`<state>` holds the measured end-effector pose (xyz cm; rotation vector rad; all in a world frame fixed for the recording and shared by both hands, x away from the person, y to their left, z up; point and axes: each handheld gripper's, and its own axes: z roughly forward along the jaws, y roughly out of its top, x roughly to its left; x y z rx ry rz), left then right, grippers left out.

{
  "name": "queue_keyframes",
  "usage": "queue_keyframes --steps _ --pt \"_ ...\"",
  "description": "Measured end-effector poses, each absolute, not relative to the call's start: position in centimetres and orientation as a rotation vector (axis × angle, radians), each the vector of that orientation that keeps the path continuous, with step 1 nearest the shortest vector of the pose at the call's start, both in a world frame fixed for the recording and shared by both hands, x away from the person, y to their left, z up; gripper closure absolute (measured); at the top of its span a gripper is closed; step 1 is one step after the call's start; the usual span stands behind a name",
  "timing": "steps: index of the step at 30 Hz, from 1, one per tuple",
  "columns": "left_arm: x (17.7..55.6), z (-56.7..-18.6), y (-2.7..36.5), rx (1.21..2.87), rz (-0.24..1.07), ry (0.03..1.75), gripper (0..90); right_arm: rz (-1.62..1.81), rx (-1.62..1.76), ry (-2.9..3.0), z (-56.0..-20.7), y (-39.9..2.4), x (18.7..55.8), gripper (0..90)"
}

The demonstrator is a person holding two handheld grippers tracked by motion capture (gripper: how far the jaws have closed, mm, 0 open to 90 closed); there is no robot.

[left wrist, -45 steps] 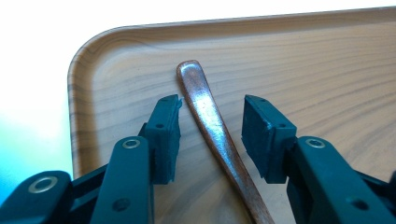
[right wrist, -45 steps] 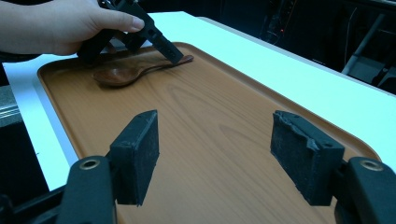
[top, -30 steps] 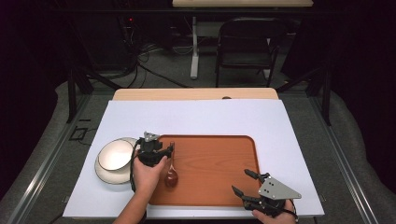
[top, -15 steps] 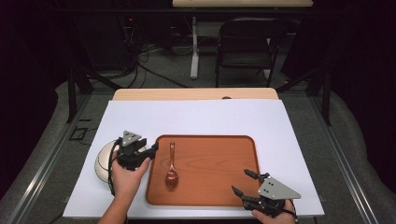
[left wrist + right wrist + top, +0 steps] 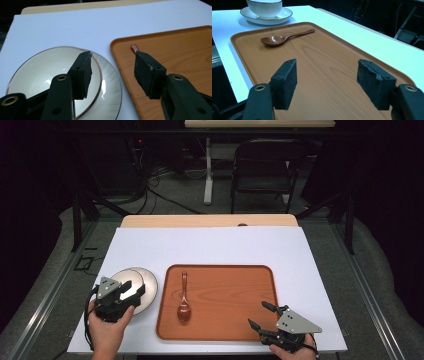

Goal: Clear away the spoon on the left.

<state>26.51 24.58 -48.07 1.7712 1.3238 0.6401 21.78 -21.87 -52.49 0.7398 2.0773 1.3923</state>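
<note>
Hovering at lower left of the high view, the left tongs sit in a hand above a cream bowl on its saucer. Jaws apart, nothing between them. In the left gripper view the left pad hangs over the bowl's inside, the right pad over the tray's near edge.

Centre frame: an orange-brown wood-grain tray lies on the white sheet covering the desk, just beside the saucer. A dark brown wooden spoon lies in the tray's left part, bowl end toward the bottom of the frame, handle pointing up-frame.

Lower right: the right tongs rest over the tray's lower right corner, jaws wide apart, empty. The right gripper view shows bare tray between the pads.
</note>
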Motion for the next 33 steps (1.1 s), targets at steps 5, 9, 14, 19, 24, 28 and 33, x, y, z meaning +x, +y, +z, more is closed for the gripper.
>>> queue_keyframes --steps 5,9,14,19,24,28,33 --pt "24.9 -48.8 25.5 1.754 0.652 1.325 48.4 1.386 0.736 2.09 -52.6 -21.8 21.8 32.3" --pt "24.0 -49.6 25.6 1.762 0.664 1.315 48.0 1.375 0.74 2.098 -52.7 -21.7 21.9 32.2" --pt "23.6 -50.6 25.4 1.786 0.647 1.302 47.0 1.372 0.744 2.102 -52.8 -21.7 21.9 32.2" --pt "23.5 -51.6 25.3 1.793 0.649 1.294 47.2 1.368 0.74 2.104 -52.8 -21.6 22.0 32.2" --pt "23.6 -52.3 24.8 1.833 0.653 1.302 47.6 1.368 0.743 2.106 -52.8 -21.6 22.0 32.1" --pt "23.7 -52.5 24.6 1.845 0.656 1.292 47.5 1.368 0.743 2.108 -52.8 -21.7 22.0 32.1" --pt "24.0 -52.8 24.7 1.84 0.644 1.304 47.5 1.363 0.743 2.114 -52.9 -21.6 22.1 31.7"
